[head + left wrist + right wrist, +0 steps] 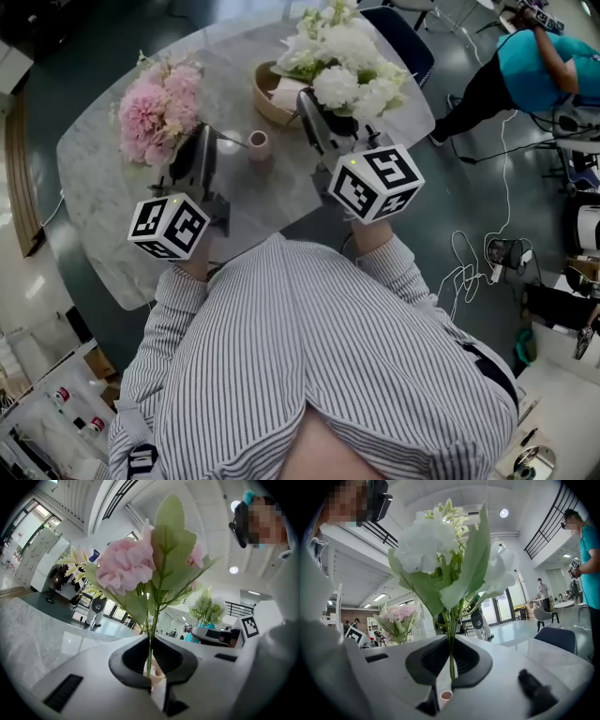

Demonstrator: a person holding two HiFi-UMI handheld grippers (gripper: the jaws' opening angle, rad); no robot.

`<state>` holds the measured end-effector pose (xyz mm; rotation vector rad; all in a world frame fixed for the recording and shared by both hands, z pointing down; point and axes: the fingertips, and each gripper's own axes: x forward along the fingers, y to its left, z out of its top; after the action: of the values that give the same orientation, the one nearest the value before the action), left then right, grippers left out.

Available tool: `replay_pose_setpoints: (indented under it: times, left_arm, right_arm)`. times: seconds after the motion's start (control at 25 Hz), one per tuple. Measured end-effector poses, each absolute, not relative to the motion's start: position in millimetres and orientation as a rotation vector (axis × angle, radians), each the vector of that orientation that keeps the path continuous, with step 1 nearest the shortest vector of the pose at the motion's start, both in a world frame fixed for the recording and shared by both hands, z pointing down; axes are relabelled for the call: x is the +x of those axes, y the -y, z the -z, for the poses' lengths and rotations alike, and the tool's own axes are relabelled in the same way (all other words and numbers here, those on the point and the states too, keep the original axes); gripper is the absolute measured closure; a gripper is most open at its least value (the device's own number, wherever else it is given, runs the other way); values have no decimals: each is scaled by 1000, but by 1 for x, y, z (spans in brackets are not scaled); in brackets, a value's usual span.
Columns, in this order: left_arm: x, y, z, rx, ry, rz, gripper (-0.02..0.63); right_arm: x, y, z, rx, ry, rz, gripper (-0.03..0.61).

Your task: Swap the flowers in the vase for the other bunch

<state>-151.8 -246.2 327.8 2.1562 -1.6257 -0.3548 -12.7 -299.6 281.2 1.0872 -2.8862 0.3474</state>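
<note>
A bunch of pink flowers [159,108] hangs over the left of the marble table [103,187], and my left gripper [194,155] is shut on its stems. In the left gripper view the green stems [150,644] run up between the closed jaws to the pink blooms [126,566]. My right gripper [317,117] is shut on the stems of a white bunch [342,61]; the white blooms [436,545] rise above its jaws [451,674]. A small pink vase [259,143] stands empty on the table between the two grippers, and it also shows below the right jaws as the vase [446,695].
A round wicker basket [267,94] sits on the table behind the vase, partly hidden by the white bunch. A dark blue chair [405,37] stands at the table's far side. A person in a teal top [534,61] stands at the upper right; cables [469,267] lie on the floor.
</note>
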Motion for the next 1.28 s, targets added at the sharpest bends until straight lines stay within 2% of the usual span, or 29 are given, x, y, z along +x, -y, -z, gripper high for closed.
replay_pose_setpoints:
  times: [0.76,1.28]
  left_arm:
    - [-130,281,-329,2284,1517,231,581]
    - [-101,292,-344,2382,1437,20,581]
  right_arm:
    - [45,276,-315,1244,2831,-511,555]
    - [58,272,-340,1265,2773,-625,555]
